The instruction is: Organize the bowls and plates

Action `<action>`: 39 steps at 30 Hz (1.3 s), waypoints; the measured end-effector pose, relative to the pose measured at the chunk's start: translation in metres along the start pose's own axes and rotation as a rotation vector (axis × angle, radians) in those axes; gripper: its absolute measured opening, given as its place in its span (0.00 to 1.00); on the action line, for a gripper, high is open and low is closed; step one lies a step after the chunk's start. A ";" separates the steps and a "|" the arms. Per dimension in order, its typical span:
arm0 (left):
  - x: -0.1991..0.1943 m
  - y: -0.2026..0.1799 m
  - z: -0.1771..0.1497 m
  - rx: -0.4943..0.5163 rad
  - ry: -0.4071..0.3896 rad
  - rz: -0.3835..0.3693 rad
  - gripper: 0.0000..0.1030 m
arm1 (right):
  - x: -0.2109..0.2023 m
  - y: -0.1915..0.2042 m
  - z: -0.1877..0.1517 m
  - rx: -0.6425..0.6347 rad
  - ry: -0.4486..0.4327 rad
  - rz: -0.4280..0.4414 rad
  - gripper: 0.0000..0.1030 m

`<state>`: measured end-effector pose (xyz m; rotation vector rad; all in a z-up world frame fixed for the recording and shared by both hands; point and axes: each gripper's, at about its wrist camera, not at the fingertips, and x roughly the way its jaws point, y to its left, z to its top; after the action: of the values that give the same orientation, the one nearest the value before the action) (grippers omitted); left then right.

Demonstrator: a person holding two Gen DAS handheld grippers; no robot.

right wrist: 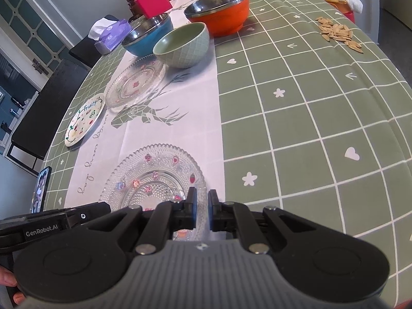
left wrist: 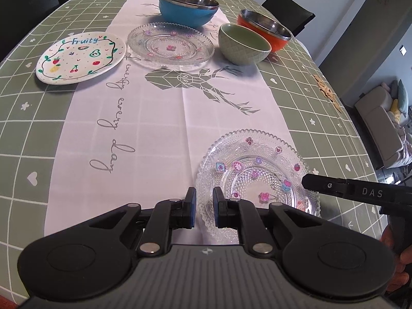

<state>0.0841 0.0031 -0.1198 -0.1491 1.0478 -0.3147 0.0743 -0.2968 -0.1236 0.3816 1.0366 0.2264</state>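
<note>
A clear glass plate (left wrist: 257,172) with small stickers lies near the table's front; it also shows in the right wrist view (right wrist: 157,177). My left gripper (left wrist: 204,207) straddles its left rim with a narrow gap between the jaws. My right gripper (right wrist: 202,209) straddles its right rim, also with a narrow gap. Neither visibly clamps the rim. Farther back are a second glass plate (left wrist: 171,45), a white "Fruity" plate (left wrist: 81,58), a green bowl (left wrist: 244,45), a blue bowl (left wrist: 188,6) and an orange bowl (left wrist: 265,29).
A green checked tablecloth with a white runner (left wrist: 164,118) covers the table. Seeds (right wrist: 338,33) lie at the right edge. A tissue pack (right wrist: 110,34) and pink box (right wrist: 153,2) stand at the far end. A phone (right wrist: 41,189) stands at the left edge.
</note>
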 end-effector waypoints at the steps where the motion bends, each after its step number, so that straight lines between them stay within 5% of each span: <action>1: 0.000 0.000 0.000 0.005 0.001 0.003 0.14 | 0.000 0.000 0.000 -0.001 0.001 -0.001 0.06; 7: 0.003 0.001 0.000 -0.011 0.022 -0.014 0.17 | 0.001 0.001 0.000 0.004 0.007 0.001 0.10; 16: -0.007 0.008 0.003 -0.025 -0.043 0.024 0.46 | -0.004 0.004 0.000 -0.011 -0.021 -0.008 0.32; 24: -0.025 0.018 0.020 -0.058 -0.103 -0.014 0.47 | -0.014 0.014 0.008 -0.030 -0.072 0.055 0.38; 31: -0.036 0.025 0.051 0.027 -0.138 0.044 0.47 | -0.008 0.032 0.030 -0.058 -0.053 0.079 0.40; 39: -0.030 0.045 0.096 0.055 -0.154 0.015 0.47 | 0.019 0.064 0.065 -0.102 -0.050 0.066 0.40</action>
<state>0.1618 0.0531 -0.0599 -0.1141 0.8865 -0.3133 0.1396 -0.2442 -0.0830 0.3278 0.9603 0.3263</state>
